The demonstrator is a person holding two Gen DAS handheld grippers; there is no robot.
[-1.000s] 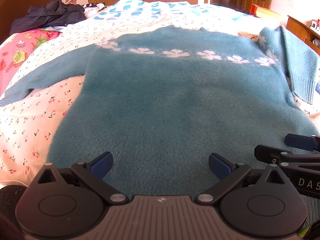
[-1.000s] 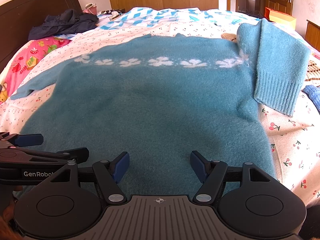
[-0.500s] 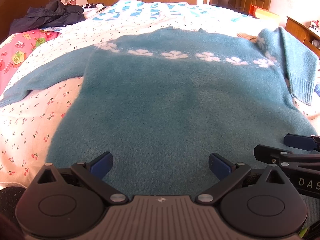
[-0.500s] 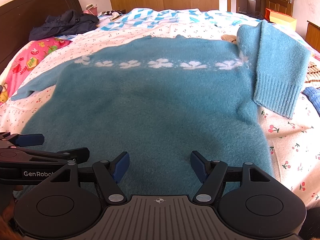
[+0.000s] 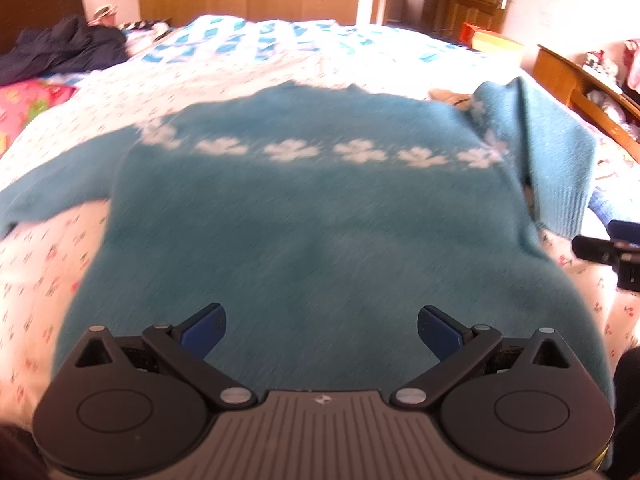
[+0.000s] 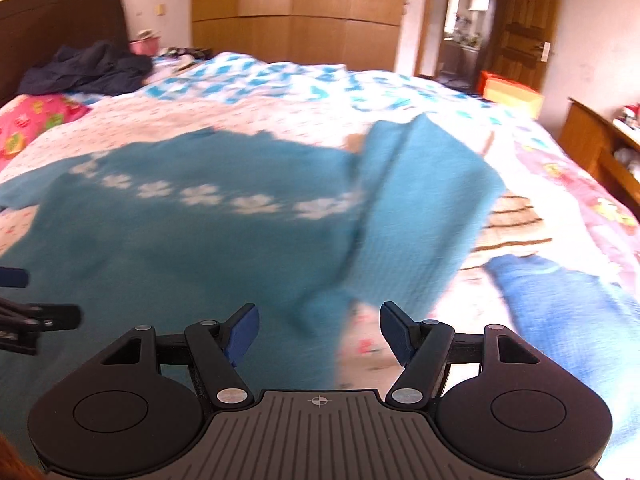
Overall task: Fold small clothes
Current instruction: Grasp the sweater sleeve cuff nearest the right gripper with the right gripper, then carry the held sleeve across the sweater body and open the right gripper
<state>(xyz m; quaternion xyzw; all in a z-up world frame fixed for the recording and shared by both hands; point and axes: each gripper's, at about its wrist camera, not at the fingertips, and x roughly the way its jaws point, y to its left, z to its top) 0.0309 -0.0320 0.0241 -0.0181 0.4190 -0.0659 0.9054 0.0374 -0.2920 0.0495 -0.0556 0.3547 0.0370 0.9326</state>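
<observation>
Sweater lies flat on the bed, its right sleeve doubled back. Left gripper and right gripper both gape empty; the right should probably pinch the sleeve's cuff squarely, then carry it across the body

The sweater is fuzzy teal knit, its cuff ribbed. The bed wears thin printed cotton. Both tools, left and right, are matt black plastic. The wardrobe, upper centre, is smooth wood.
</observation>
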